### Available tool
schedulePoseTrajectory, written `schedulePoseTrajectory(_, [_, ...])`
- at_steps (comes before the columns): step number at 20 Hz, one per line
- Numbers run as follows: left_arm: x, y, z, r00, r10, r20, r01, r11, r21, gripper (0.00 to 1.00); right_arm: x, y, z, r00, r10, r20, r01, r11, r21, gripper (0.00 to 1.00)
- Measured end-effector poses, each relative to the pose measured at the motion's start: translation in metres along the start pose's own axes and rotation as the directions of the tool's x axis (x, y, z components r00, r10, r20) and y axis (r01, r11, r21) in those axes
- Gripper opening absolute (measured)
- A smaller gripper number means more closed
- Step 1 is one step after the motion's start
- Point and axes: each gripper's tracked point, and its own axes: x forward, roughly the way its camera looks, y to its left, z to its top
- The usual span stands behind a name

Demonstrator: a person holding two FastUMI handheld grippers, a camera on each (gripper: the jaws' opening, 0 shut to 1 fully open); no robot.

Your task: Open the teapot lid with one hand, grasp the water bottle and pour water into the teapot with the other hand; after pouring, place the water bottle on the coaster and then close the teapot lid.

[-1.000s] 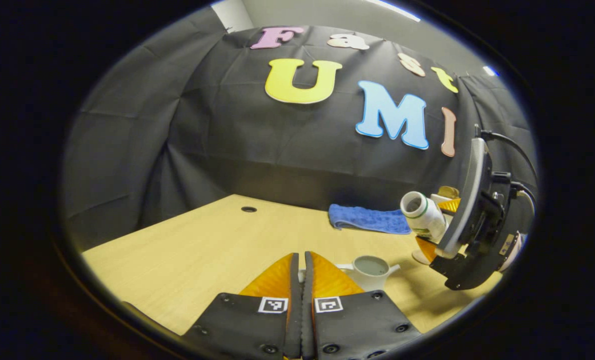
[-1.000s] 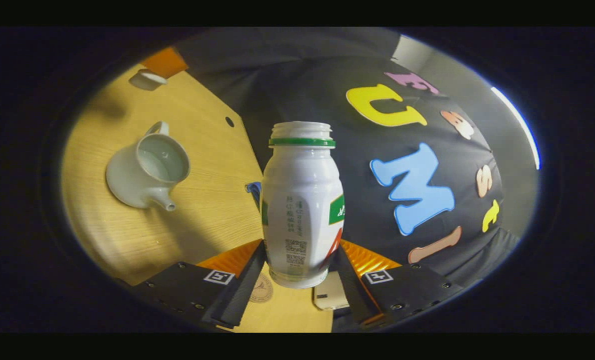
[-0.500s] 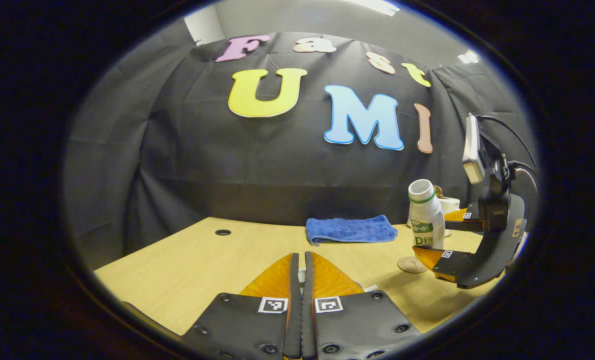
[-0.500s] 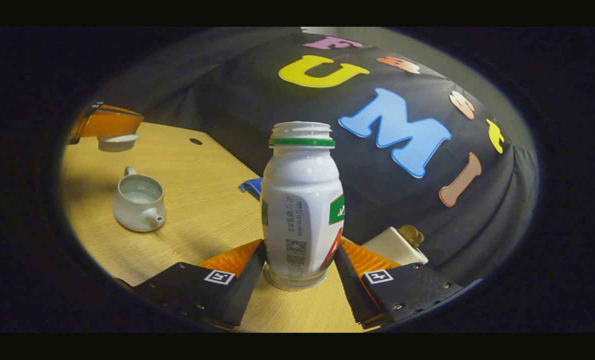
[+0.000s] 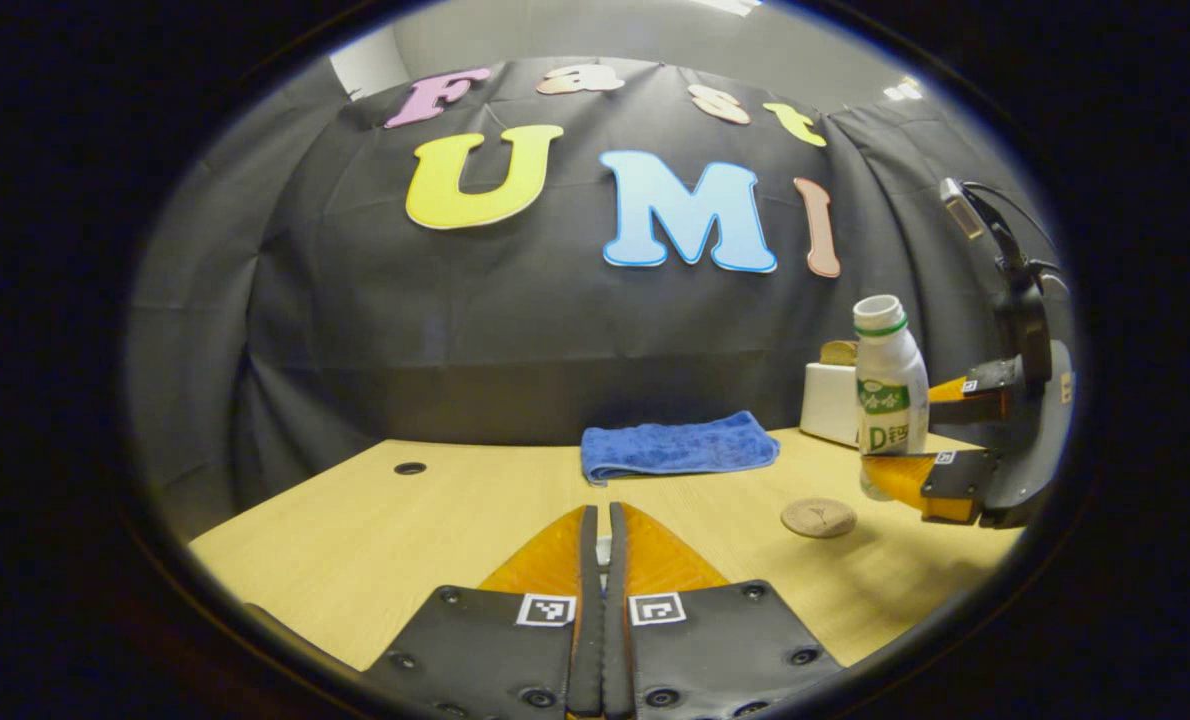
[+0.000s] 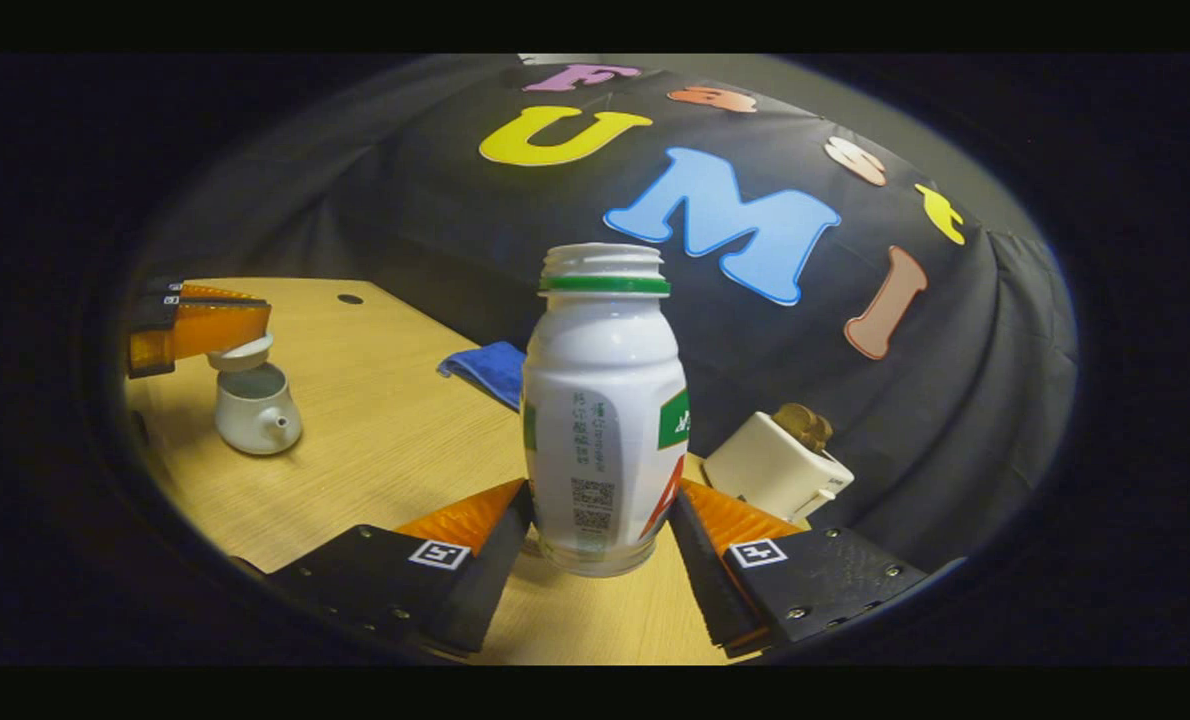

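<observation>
Now the right gripper (image 6: 600, 520) holds the water bottle (image 6: 603, 410) low down, one finger pressed on each side, so the bottle stands straight up and its open top (image 6: 603, 262) keeps any water from spilling. In the left gripper view the bottle (image 5: 889, 395) hangs a little above the wooden table (image 5: 435, 520), close to the round coaster (image 5: 818, 517) but not on it yet. I think the pouring is done and the bottle just needs to go down onto that coaster.

Over in the right gripper view, the left gripper (image 6: 195, 328) holds the teapot lid (image 6: 239, 352) just above the white teapot (image 6: 253, 418). It stays close, I think, so it can go back on soon. The pot's top looks open. In the left gripper's own view its fingers (image 5: 555, 550) look squeezed almost together, and only a tiny white bit shows between them, so the lid is mostly hidden there.

A blue cloth (image 5: 677, 446) lies folded near the back of the table, and a small white box (image 6: 777, 466) sits behind the bottle. Neither is in the way.

The bottle should go down slowly and flat, or it could tip off the coaster.
</observation>
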Motion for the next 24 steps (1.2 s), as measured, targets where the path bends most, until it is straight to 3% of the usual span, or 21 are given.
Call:
schedulePoseTrajectory(7, [0.010,-0.012,-0.013,1.000,-0.009,-0.026,0.009,1.000,0.020,0.05,-0.003,-0.015,-0.010,1.000,-0.017,0.006,0.017,0.999,0.032,0.79])
schedulePoseTrajectory(8, [0.012,-0.012,-0.014,1.000,-0.007,-0.029,0.008,1.000,0.028,0.10,-0.004,-0.015,-0.011,1.000,-0.016,0.005,0.016,0.999,0.036,0.79])
schedulePoseTrajectory(10, [0.012,-0.014,-0.017,0.999,-0.005,-0.036,0.007,0.999,0.033,0.05,-0.004,-0.017,-0.014,1.000,-0.017,0.002,0.017,0.999,0.036,0.79])
schedulePoseTrajectory(18, [0.015,-0.013,-0.028,0.998,0.007,-0.059,-0.005,0.999,0.036,0.05,-0.003,-0.021,-0.020,1.000,-0.018,-0.004,0.018,0.998,0.057,0.79])
schedulePoseTrajectory(19, [0.016,-0.015,-0.026,0.999,0.008,-0.054,-0.006,0.999,0.042,0.10,-0.003,-0.022,-0.021,1.000,-0.019,-0.004,0.019,0.998,0.059,0.79])
schedulePoseTrajectory(21, [0.016,-0.015,-0.026,0.999,0.012,-0.051,-0.009,0.999,0.050,0.10,-0.003,-0.022,-0.022,1.000,-0.019,-0.005,0.019,0.998,0.064,0.79])
schedulePoseTrajectory(22, [0.016,-0.014,-0.027,0.999,0.012,-0.050,-0.010,0.999,0.047,0.06,-0.003,-0.021,-0.021,1.000,-0.017,-0.005,0.018,0.998,0.068,0.79])
schedulePoseTrajectory(24, [0.017,-0.016,-0.028,0.999,-0.005,-0.052,0.007,1.000,0.025,0.14,-0.003,-0.021,-0.022,1.000,-0.016,-0.005,0.016,0.998,0.068,0.80])
